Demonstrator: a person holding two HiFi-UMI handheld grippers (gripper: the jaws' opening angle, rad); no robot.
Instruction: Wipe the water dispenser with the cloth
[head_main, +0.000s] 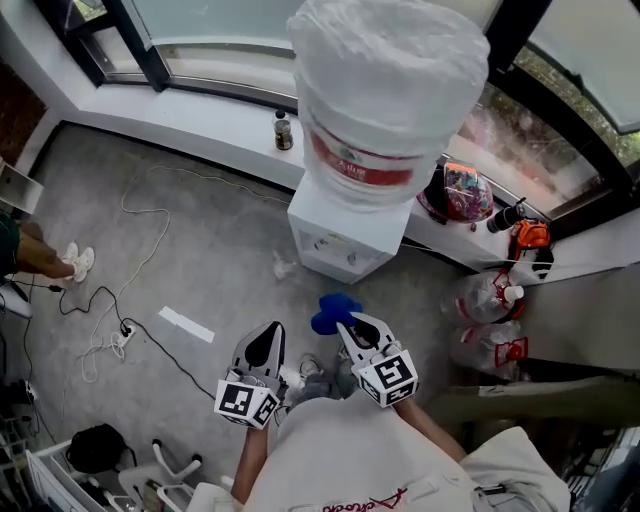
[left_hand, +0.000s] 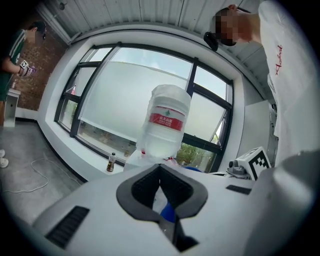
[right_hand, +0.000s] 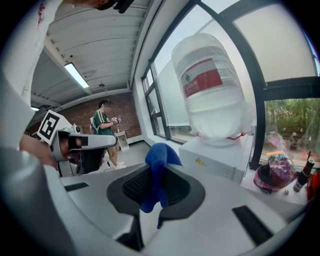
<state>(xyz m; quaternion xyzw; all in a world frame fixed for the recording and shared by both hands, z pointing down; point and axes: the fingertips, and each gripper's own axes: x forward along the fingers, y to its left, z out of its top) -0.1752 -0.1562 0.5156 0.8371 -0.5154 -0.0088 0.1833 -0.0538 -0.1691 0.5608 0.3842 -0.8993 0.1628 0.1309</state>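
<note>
The white water dispenser (head_main: 345, 238) stands against the window sill with a plastic-wrapped bottle (head_main: 388, 95) with a red label on top. In the head view my right gripper (head_main: 347, 328) is shut on a blue cloth (head_main: 333, 311), held just short of the dispenser's front. In the right gripper view the cloth (right_hand: 158, 172) hangs bunched between the jaws of the right gripper (right_hand: 155, 175), with the dispenser (right_hand: 220, 156) ahead. My left gripper (head_main: 266, 345) hovers beside it to the left, shut and empty. The left gripper (left_hand: 160, 169) faces the bottle (left_hand: 167, 125).
A small dark bottle (head_main: 283, 130) stands on the sill. Cables (head_main: 140, 250) and a power strip (head_main: 124, 337) lie on the floor at left. A colourful helmet (head_main: 460, 190), an orange tool (head_main: 529, 236) and plastic jugs (head_main: 490, 300) crowd the right. A person (right_hand: 104, 126) stands at far left.
</note>
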